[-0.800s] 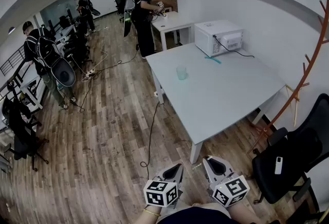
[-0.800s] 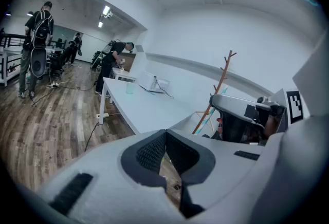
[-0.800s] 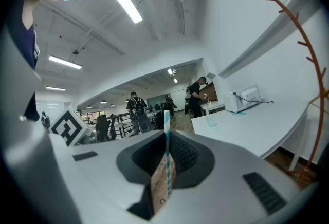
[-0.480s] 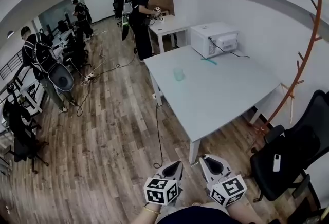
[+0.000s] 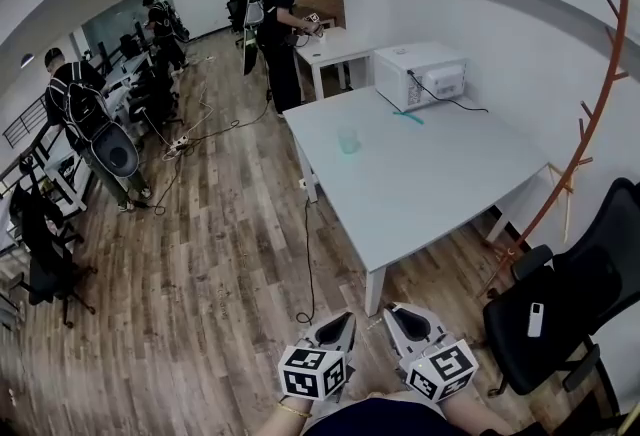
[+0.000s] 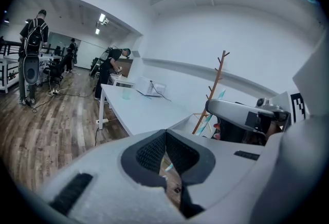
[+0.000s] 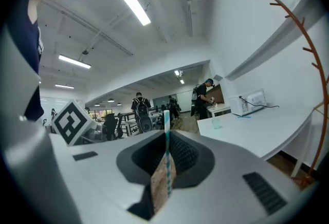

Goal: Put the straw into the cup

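One step looks done: the right gripper is clamped on the thin white paper straw with teal stripes, which stands upright between its dark ribbed pads. The pale green translucent plastic cup sits far off, towards the left edge of the smooth grey rectangular table, so the carrying and inserting remain. The left gripper has its jaws together, seemingly on nothing.

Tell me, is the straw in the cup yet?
Not yet. Done: the right gripper has a striped straw pinched. In hand: that straw, upright between its jaws. Left: reach the cup, far off on the table, and drop the straw in.
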Action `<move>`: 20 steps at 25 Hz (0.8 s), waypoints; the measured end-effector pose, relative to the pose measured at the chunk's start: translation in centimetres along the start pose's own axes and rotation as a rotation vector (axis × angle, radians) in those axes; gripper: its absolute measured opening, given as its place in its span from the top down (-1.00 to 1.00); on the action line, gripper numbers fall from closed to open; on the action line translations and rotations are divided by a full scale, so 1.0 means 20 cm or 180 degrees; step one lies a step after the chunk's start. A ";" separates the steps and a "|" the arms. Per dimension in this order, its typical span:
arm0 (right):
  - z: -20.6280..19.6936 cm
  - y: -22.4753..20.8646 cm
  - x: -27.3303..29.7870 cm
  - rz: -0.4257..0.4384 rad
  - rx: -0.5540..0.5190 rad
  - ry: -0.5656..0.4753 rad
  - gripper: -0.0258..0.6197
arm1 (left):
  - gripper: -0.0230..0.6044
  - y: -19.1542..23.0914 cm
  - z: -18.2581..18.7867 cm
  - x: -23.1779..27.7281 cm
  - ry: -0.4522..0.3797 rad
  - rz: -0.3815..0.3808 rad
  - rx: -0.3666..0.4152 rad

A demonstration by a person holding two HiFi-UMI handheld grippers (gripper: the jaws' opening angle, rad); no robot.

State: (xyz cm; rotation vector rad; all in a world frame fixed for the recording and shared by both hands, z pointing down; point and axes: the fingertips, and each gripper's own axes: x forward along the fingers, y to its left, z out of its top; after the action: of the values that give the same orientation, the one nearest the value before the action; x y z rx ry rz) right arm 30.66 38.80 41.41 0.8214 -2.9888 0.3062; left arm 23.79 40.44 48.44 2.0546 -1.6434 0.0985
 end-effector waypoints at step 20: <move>-0.07 -0.05 -0.05 0.0240 0.0087 0.0089 0.79 | 0.86 -0.03 -0.10 0.02 -0.0058 0.0260 -0.0197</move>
State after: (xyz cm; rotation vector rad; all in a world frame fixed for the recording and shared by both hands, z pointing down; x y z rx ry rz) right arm 31.97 38.82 42.97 0.7016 -3.0010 0.3586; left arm 24.86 41.04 50.13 1.9483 -1.7201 0.0562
